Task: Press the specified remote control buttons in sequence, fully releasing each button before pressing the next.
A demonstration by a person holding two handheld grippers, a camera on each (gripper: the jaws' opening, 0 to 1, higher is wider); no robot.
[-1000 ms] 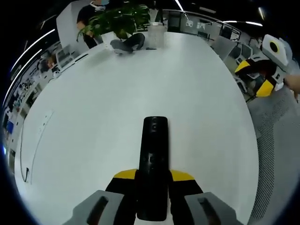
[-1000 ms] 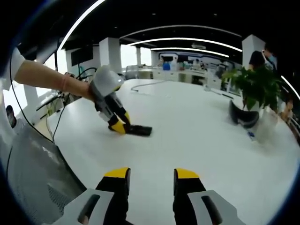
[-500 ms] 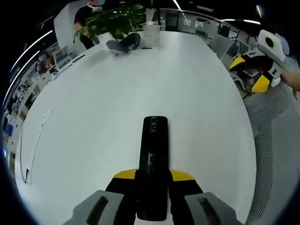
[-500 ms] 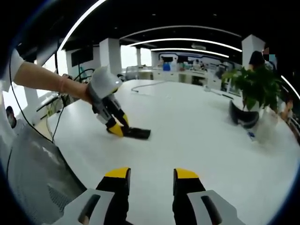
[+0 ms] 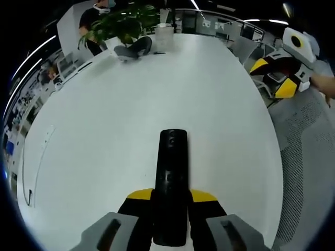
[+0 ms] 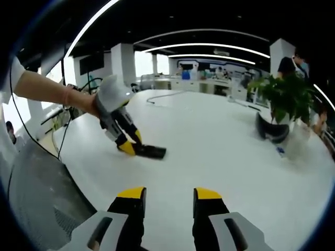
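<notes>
Pinning the remote control (image 5: 170, 183) flat on the table (image 5: 104, 136), left gripper (image 5: 170, 205) clamps its near end, steadying it for presses; right gripper (image 6: 168, 201) hovers apart, empty.

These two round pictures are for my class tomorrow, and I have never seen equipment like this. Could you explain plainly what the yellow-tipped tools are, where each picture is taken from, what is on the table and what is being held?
There is no robot here. A person holds a hand tool in each hand, each with two yellow-tipped jaws and its own fisheye camera looking along them.

In the left gripper view, the left gripper is shut on a black remote control, which lies along a large white table. The right gripper hangs off the table's far right edge.

In the right gripper view, the right gripper has its jaws apart, holding nothing. Across the table you see the person's hand with the left gripper clamping the remote control.

A potted plant also stands on the table, and a thin cable lies near its edge.
</notes>
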